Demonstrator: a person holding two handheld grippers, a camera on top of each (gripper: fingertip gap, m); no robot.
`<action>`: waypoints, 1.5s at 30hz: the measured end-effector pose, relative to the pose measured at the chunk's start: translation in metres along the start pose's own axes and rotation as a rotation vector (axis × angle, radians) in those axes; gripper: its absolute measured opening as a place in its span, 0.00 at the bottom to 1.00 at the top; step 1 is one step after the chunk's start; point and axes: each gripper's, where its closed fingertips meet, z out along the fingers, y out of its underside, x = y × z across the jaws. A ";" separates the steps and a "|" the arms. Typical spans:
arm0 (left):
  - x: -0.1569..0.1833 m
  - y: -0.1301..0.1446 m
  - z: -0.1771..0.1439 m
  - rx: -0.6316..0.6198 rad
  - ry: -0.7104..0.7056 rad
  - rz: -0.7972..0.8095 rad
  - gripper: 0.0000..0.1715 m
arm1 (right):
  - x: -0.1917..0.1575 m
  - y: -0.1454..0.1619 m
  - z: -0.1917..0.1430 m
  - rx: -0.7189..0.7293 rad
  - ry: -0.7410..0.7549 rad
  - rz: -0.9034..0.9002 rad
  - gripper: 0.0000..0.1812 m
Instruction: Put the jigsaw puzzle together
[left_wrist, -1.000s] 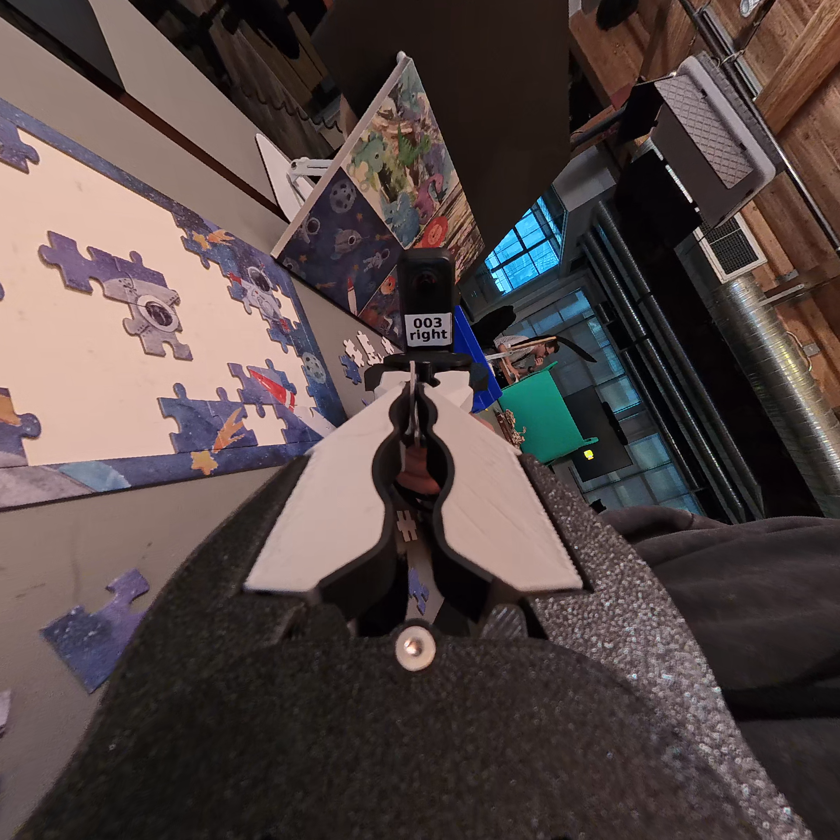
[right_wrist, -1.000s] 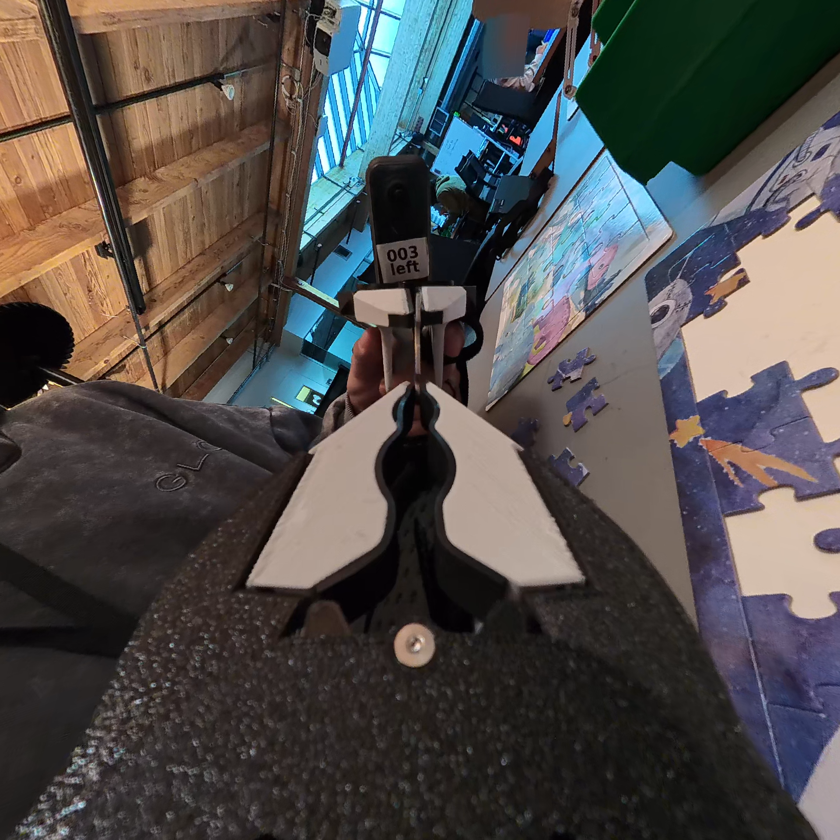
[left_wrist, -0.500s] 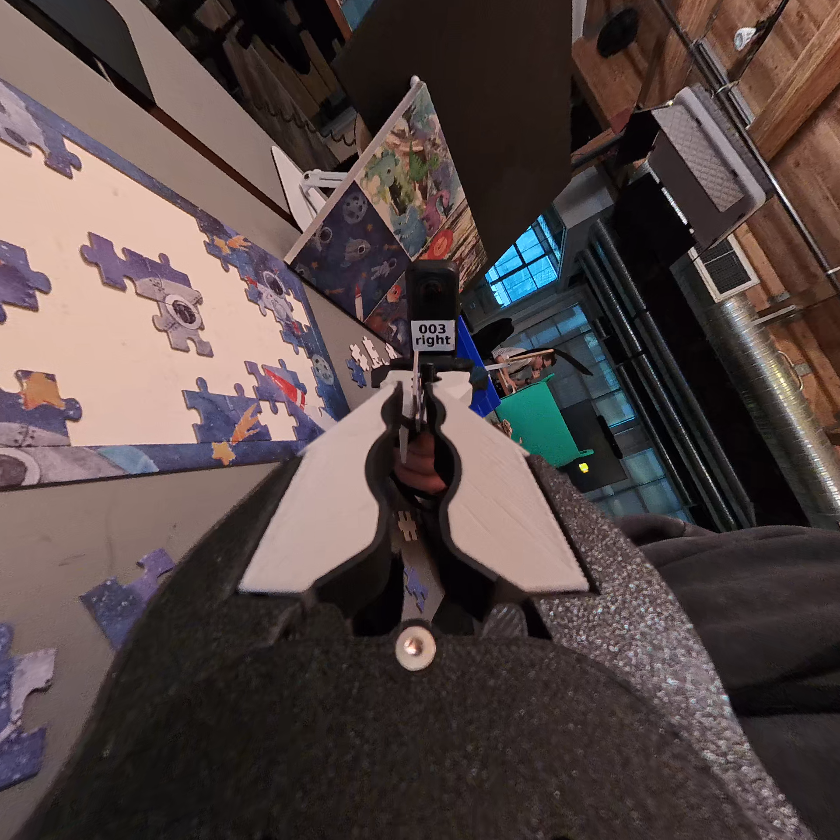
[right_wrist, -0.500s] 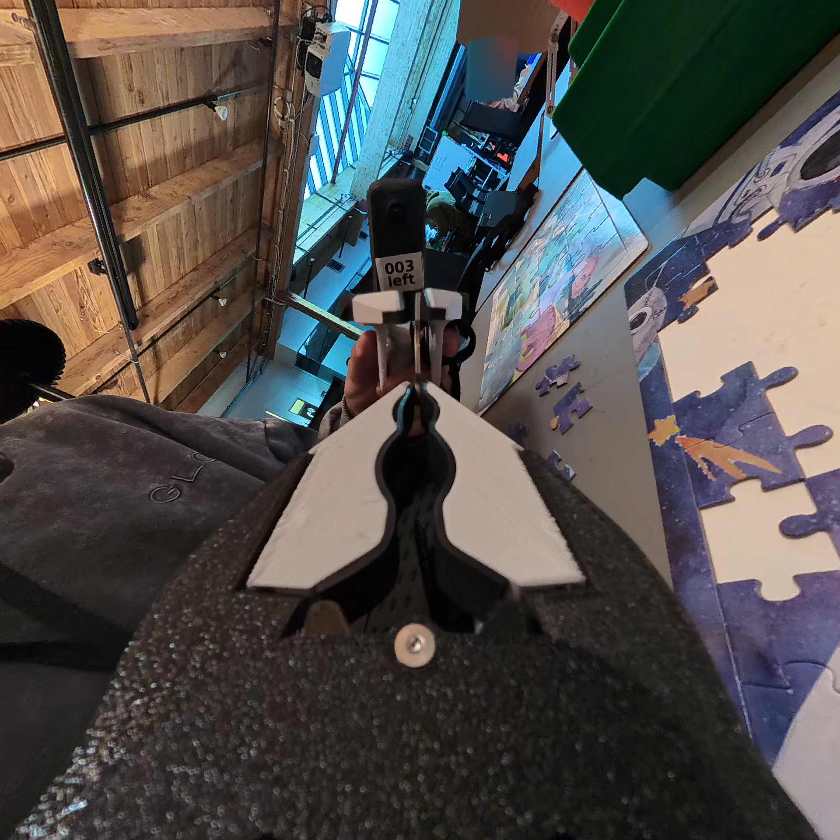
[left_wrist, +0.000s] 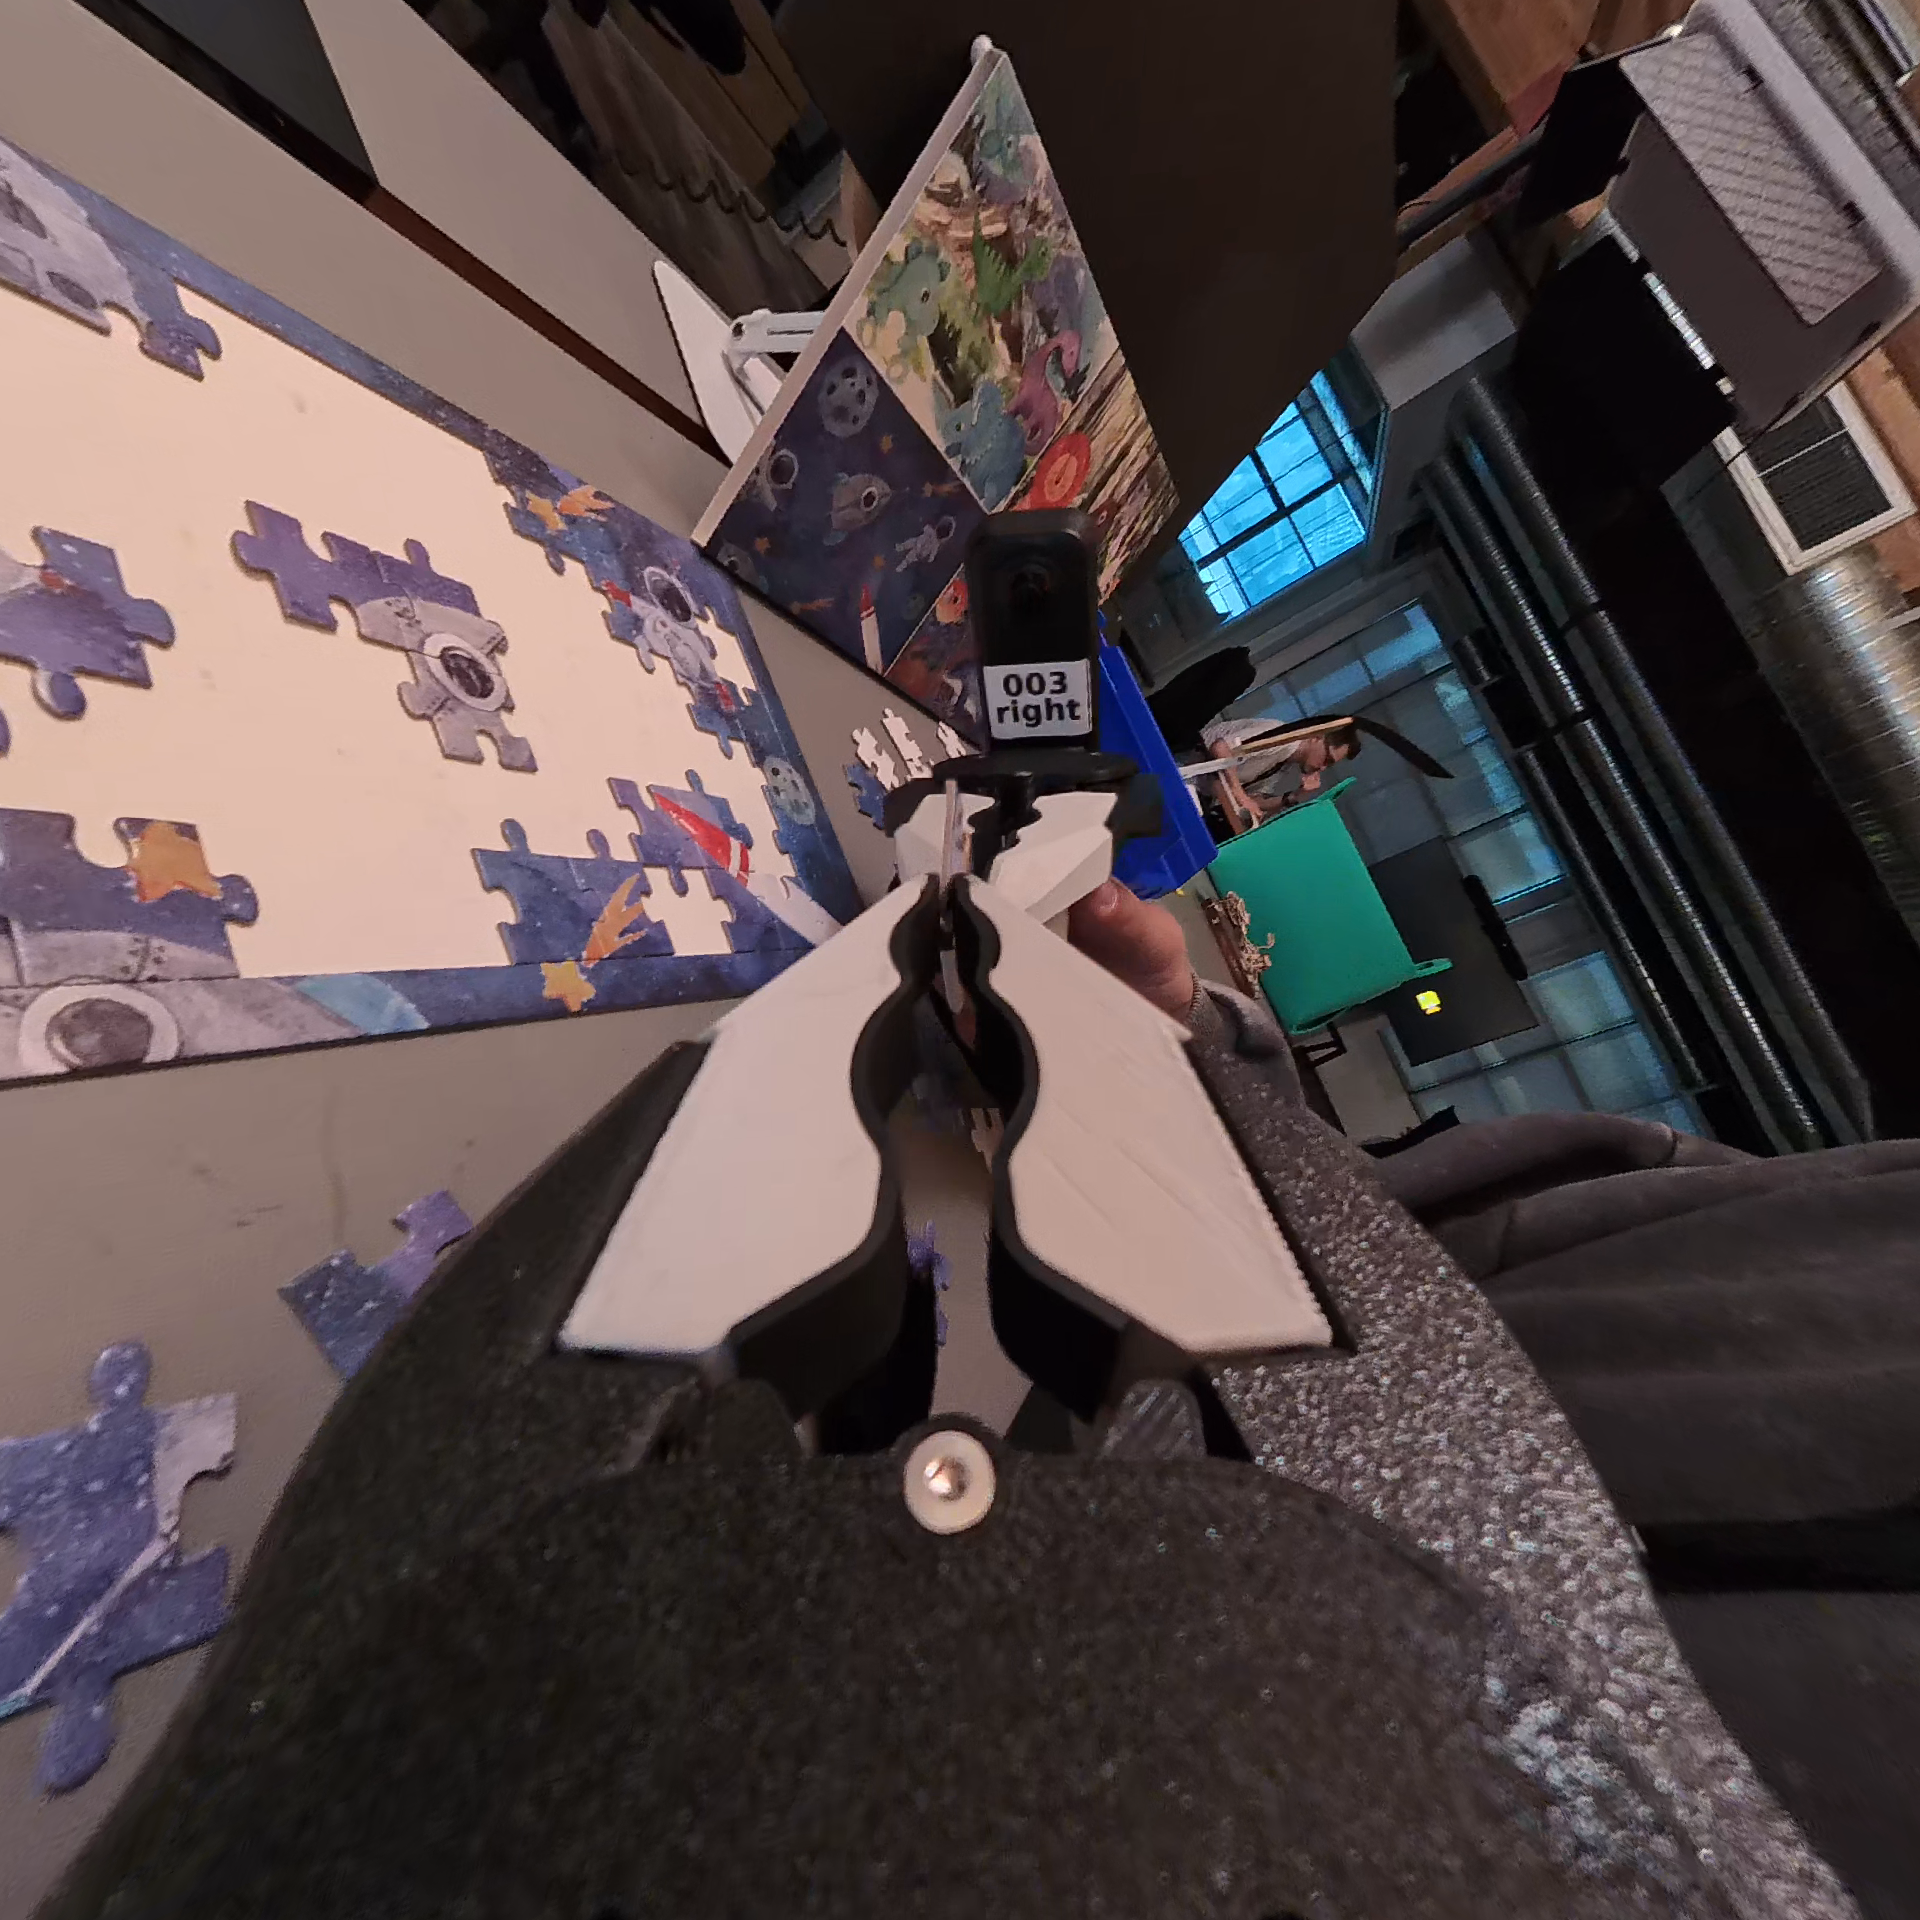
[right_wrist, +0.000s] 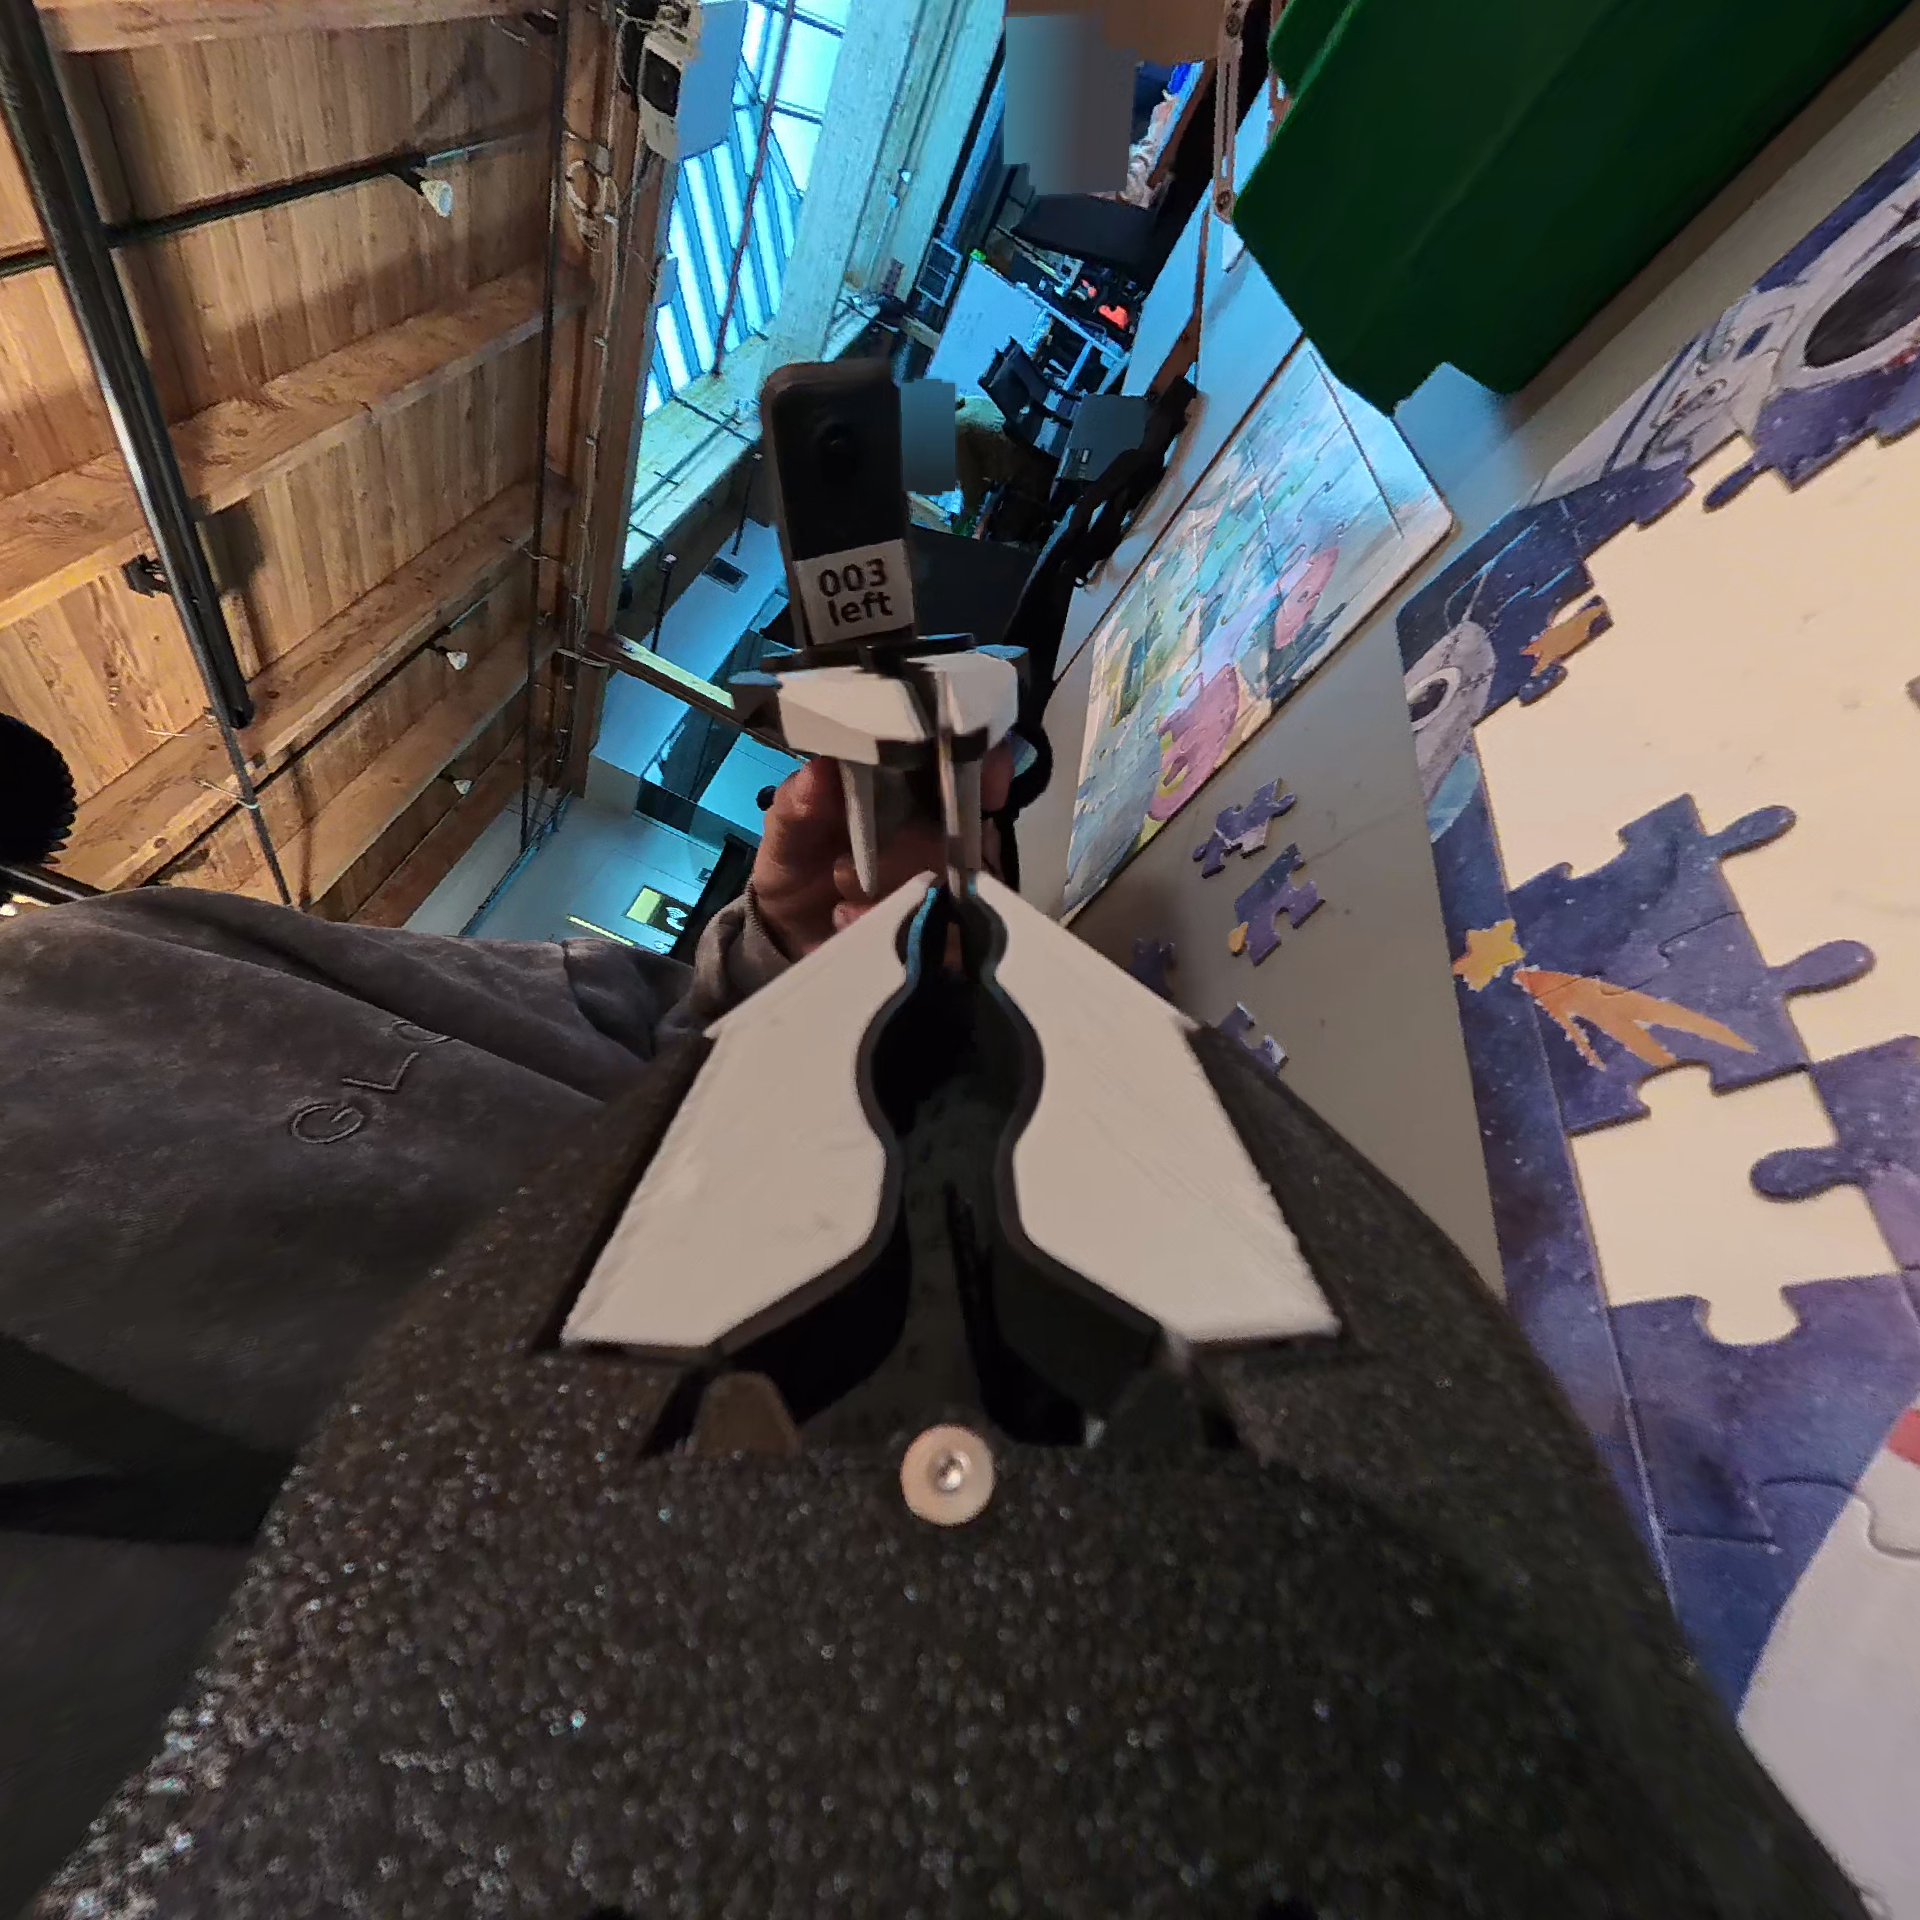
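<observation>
Two grippers (left_wrist: 954, 883) (right_wrist: 948, 888) (both closed)

Both wrist cameras, rolled sideways and raised near the bench (left_wrist: 260, 1164), face each other, sharing the puzzle board (right_wrist: 1704, 665) at 9 and 3 o'clock.

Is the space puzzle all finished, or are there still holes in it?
Not finished. The space puzzle has its blue border, but bare cream board shows in the middle, and loose pieces lie on the table outside it.
</observation>
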 end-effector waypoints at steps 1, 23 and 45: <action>-0.002 -0.001 -0.001 0.002 -0.014 0.002 0.01 | 0.005 0.002 0.000 -0.012 0.028 0.001 0.02; -0.051 0.011 0.022 -0.677 -0.283 0.315 0.01 | 0.075 0.020 -0.016 -0.272 0.598 -0.435 0.13; -0.025 0.014 0.012 -0.262 -0.030 -0.036 0.01 | 0.038 0.008 -0.009 -0.201 0.507 -0.582 0.02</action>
